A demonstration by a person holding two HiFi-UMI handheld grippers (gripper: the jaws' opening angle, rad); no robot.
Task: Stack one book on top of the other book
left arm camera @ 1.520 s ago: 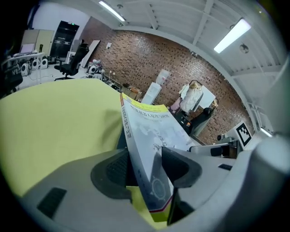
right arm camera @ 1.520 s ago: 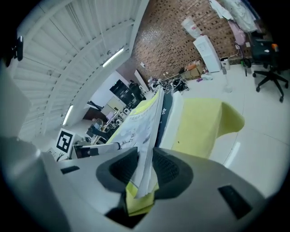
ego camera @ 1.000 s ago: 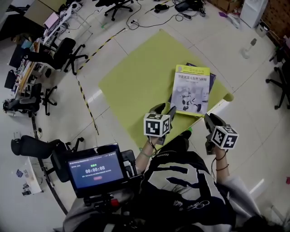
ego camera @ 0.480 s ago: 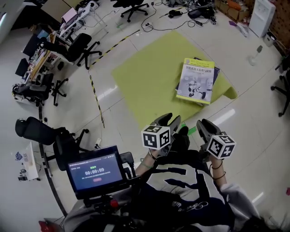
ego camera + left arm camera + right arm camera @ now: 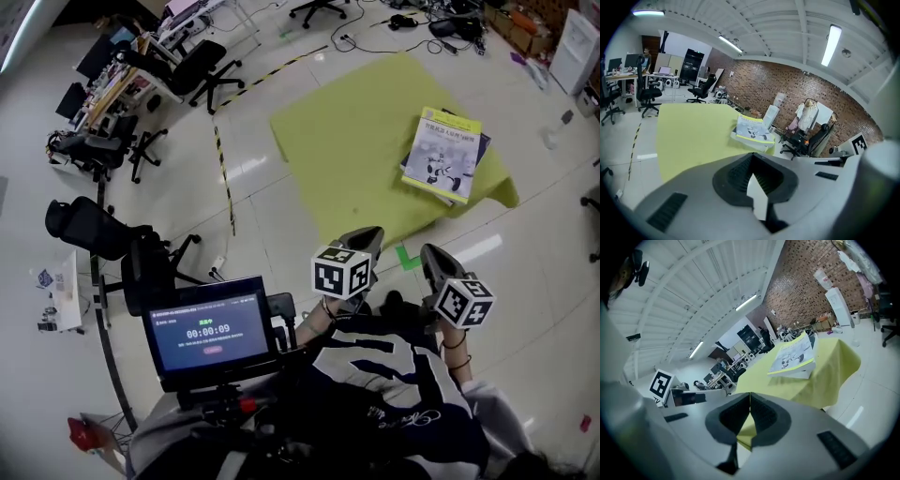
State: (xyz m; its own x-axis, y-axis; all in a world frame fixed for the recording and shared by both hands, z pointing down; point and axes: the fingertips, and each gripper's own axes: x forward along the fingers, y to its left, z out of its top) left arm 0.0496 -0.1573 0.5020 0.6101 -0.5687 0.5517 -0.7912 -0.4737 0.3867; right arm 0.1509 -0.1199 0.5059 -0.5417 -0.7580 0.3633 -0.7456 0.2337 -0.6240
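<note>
Lying at the right of the yellow-green cloth (image 5: 356, 141) in the upper right of the head view, the top book (image 5: 442, 155) with its pale cover rests flat on the lower book (image 5: 479, 150). Only a dark edge of the lower book shows along the top book's right side. Both grippers hang well apart from the stack, low in the frame near the person's chest. The left gripper (image 5: 370, 235) has its jaws pressed together with nothing between them, as its own view shows at the tips (image 5: 751, 153). The right gripper (image 5: 432, 254) is closing, its tips (image 5: 750, 393) meeting on nothing. Each gripper view looks across the cloth at the stacked pair (image 5: 752, 131) (image 5: 794, 357). A green tape mark (image 5: 406, 255) lies on the floor just ahead of the grippers, striped tape (image 5: 223, 169) runs left of the cloth, and a timer screen (image 5: 211, 333) sits at the lower left.
</note>
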